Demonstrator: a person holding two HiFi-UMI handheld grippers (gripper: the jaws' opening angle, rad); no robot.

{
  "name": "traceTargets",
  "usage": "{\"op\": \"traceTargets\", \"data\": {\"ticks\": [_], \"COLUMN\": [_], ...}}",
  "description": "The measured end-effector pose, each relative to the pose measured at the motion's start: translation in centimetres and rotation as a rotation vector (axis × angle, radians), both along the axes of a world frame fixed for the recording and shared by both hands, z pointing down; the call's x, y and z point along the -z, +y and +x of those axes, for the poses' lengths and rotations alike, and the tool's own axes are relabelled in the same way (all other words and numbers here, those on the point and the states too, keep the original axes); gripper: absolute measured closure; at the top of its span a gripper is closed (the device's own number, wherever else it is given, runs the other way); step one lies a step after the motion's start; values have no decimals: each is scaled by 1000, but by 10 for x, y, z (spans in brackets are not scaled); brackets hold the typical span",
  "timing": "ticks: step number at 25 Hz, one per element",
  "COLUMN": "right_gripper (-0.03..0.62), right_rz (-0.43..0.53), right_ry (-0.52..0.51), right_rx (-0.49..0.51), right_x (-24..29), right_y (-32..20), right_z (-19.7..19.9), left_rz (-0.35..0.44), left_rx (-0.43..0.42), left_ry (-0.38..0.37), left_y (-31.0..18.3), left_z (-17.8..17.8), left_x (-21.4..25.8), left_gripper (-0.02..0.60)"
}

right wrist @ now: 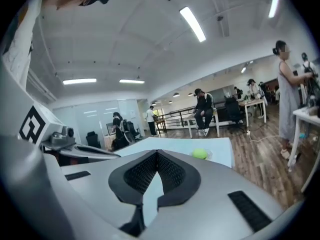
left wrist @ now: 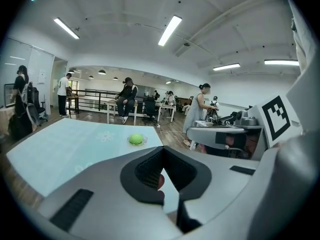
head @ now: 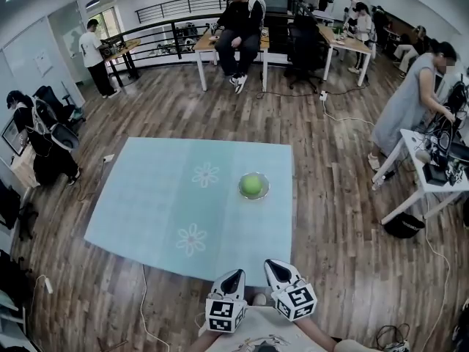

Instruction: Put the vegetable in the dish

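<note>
Open-plan office — desks [head: 227,44], seated people [head: 240,22], wood floor [head: 330,233].

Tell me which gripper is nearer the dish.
Right, though only narrowly. The right gripper hangs near-side of the dish, slightly right of it; the left gripper sits slightly left and a touch farther back.
</note>
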State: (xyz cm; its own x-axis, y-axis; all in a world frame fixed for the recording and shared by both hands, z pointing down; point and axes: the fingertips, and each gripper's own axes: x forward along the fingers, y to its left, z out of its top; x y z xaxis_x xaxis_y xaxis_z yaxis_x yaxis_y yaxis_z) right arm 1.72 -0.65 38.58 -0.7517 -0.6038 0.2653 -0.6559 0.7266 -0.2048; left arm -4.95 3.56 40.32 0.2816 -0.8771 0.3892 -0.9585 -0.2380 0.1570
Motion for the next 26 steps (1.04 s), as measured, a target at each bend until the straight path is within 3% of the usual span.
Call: {"op": "traceTargets", "data": {"ticks": [4,16,26], "right_gripper": [576,576,576], "right_rz": [74,42,8], "right_ry": [157,133,139], "right_rx": [62,43,-52], "right_x": [-14,-15,-26], "right_y": [11,-3,-15], "right_z": [-15,-7,37], "left_rz": [-12,-16,-58], "left_rx": [4,-46,-144], "left_ry": [14,12,6], "left_y": [4,-12,-29], "left_z": [0,17,52], "left_x": [-9,-14,-27], "left_gripper": [575,575,575]}}
